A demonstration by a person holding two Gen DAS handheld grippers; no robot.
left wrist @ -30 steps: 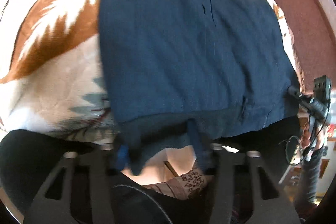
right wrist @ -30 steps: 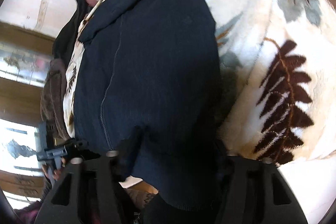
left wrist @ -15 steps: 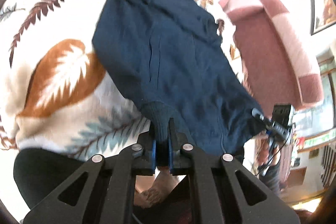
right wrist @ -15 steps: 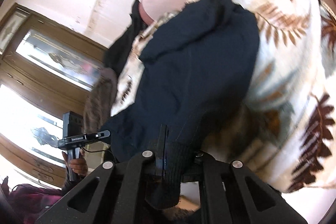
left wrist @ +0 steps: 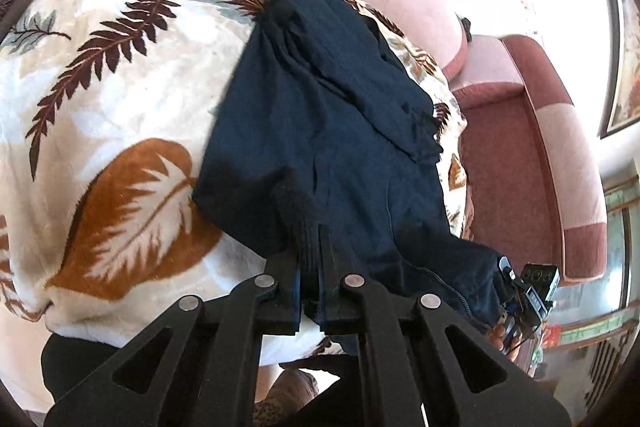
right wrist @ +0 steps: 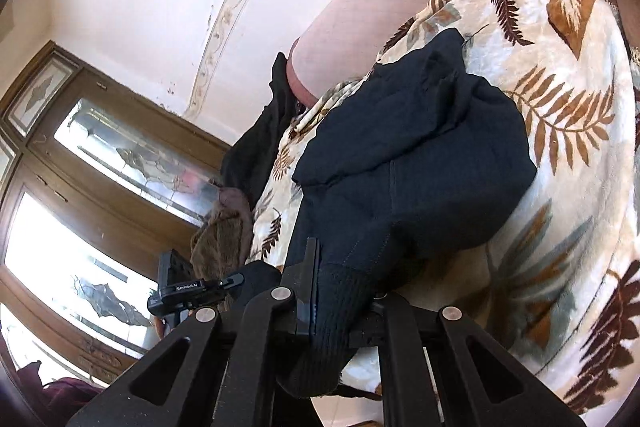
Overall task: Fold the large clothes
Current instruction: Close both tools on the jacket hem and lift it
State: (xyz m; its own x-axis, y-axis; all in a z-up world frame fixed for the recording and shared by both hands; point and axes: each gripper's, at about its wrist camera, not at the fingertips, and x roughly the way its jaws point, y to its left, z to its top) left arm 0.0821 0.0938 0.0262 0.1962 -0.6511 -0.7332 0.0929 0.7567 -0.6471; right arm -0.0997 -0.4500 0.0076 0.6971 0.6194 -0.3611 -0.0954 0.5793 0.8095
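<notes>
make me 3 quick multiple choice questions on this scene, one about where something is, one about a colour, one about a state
1. Where does the navy garment lie?
A. on a leaf-print blanket
B. on a bare wooden floor
C. in a basket

2. What colour is the sofa beside the blanket?
A. green
B. pink and maroon
C. grey

3. How is the left gripper?
A. wide open, nothing in it
B. shut on the garment's ribbed hem
C. shut on the blanket

Answers: 1 A, leaf pattern shows all around the cloth; 2 B, its arm and seat show those tones; 3 B, dark ribbed fabric sits pinched between its fingers, as with the right gripper.
</notes>
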